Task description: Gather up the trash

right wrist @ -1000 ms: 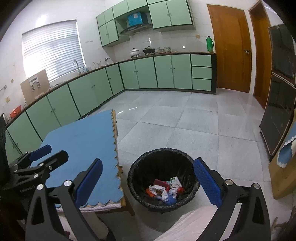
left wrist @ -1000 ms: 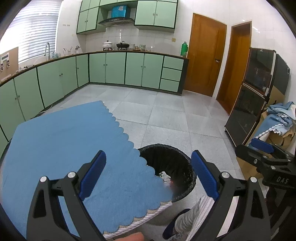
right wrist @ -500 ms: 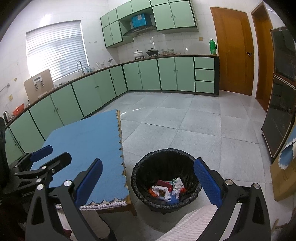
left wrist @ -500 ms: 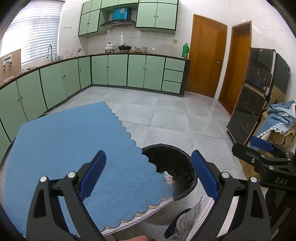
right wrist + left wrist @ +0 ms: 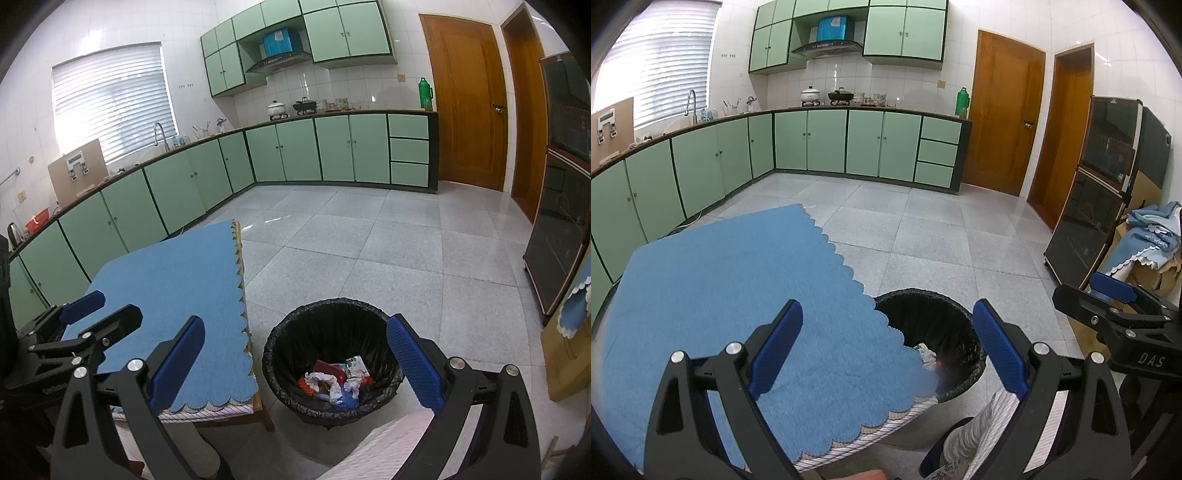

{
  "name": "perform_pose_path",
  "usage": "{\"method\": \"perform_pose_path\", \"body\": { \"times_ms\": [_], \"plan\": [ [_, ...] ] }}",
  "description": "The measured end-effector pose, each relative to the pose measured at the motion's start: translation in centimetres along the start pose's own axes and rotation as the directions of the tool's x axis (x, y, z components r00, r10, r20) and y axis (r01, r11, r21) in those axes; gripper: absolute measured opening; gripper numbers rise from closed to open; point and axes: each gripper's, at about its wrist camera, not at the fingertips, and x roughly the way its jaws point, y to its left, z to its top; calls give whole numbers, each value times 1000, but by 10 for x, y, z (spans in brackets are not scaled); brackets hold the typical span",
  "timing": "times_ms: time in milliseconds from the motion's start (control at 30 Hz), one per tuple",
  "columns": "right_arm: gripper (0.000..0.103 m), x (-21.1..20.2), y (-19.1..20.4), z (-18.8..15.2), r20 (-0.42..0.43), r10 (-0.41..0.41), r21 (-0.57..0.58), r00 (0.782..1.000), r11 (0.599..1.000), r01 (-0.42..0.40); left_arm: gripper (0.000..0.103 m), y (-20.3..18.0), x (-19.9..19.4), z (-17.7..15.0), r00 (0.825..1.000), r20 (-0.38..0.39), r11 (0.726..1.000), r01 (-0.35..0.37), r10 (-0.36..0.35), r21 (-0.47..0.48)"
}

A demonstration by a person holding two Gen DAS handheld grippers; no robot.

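Observation:
A black-lined trash bin [image 5: 334, 321] stands on the floor right of the table, holding crumpled paper and red and blue wrappers [image 5: 336, 380]. In the left wrist view the bin [image 5: 934, 306] is partly hidden behind the table's corner. My left gripper [image 5: 886, 343] hovers open above the blue tablecloth [image 5: 720, 288], nothing between its fingers. My right gripper [image 5: 295, 354] is open too, held above and in front of the bin, empty. Each gripper shows in the other's view: the right gripper [image 5: 1115, 306] at the right edge, the left gripper [image 5: 85, 325] at the left edge.
A low table under a scalloped blue cloth [image 5: 177, 295] fills the left. Green cabinets [image 5: 827, 144] line the far walls, with wooden doors [image 5: 1004, 122] and a dark glass cabinet [image 5: 1097, 206] to the right. A cardboard box with blue cloth [image 5: 1148, 251] sits at right. A person's striped trouser leg [image 5: 971, 432] is below.
Both views have tilted up and back a little, so the bin and table sit slightly lower and farther. Both grippers stay open and empty.

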Motion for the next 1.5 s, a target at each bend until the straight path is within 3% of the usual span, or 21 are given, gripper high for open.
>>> {"method": "perform_pose_path", "body": {
  "times_ms": [1500],
  "plan": [
    [97, 6, -3, 3, -9, 2, 2, 1000, 1000, -2, 91, -2, 7, 6, 1000, -11, 1000, -2, 2, -4]
  ]
}}
